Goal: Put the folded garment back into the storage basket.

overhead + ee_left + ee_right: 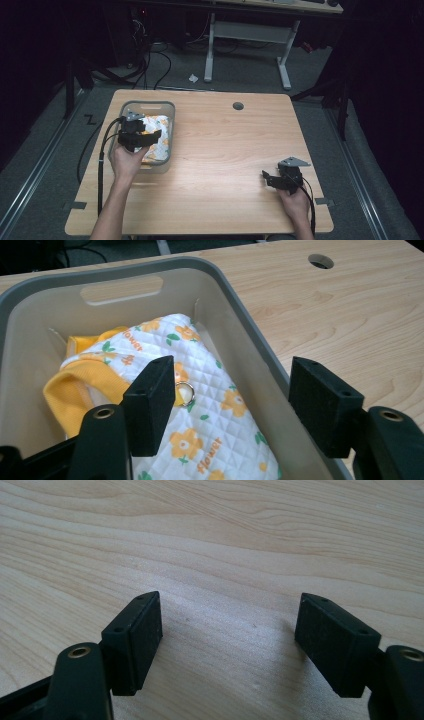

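Note:
A white quilted cloth [210, 410] with orange flowers and a yellow trim lies folded inside a grey plastic basket [170, 107] at the table's left. My left gripper [142, 140] hovers over the basket, open, its pads clear of the cloth [159, 136]. In the left gripper view one pad [150, 402] stands above the cloth, the other over the basket wall [250, 340]. A small metal ring [186, 392] sits on the cloth. My right gripper [272, 179] rests low at the table's right front, open, with bare wood between its pads [135, 640].
The wooden table [230, 145] has a round cable hole [238, 106] near its far edge. Beyond it stand a second desk's white legs [285, 65] and cables on the grey floor. Metal rails run along both sides.

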{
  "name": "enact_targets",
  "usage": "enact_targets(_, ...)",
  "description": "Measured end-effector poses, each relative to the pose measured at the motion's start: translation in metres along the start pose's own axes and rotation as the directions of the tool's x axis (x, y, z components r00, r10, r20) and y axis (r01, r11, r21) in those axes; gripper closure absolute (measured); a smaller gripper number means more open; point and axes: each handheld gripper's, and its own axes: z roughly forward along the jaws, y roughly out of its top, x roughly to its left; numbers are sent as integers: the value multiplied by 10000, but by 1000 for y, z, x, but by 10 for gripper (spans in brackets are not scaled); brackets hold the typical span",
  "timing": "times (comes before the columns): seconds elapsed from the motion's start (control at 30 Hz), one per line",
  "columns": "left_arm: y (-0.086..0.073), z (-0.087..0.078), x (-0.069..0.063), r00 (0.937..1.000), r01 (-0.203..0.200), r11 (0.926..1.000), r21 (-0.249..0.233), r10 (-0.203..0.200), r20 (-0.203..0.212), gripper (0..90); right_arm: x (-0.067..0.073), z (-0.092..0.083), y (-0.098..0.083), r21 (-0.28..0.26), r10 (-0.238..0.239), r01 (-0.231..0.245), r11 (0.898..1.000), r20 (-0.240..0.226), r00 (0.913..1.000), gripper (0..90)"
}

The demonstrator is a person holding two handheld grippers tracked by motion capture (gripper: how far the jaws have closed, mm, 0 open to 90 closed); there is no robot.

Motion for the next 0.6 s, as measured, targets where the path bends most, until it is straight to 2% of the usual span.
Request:
enact_targets(0.23,1,-3,-7,9998,-50,9998,-189,54,184,354,0,0,0,2,1,-1,10000,2,10000,272)
enact_targets(0.6,1,-7,-24,9983,-340,9987,-367,357,470,344,0,0,0,2,0,0,10000,1,10000,272)
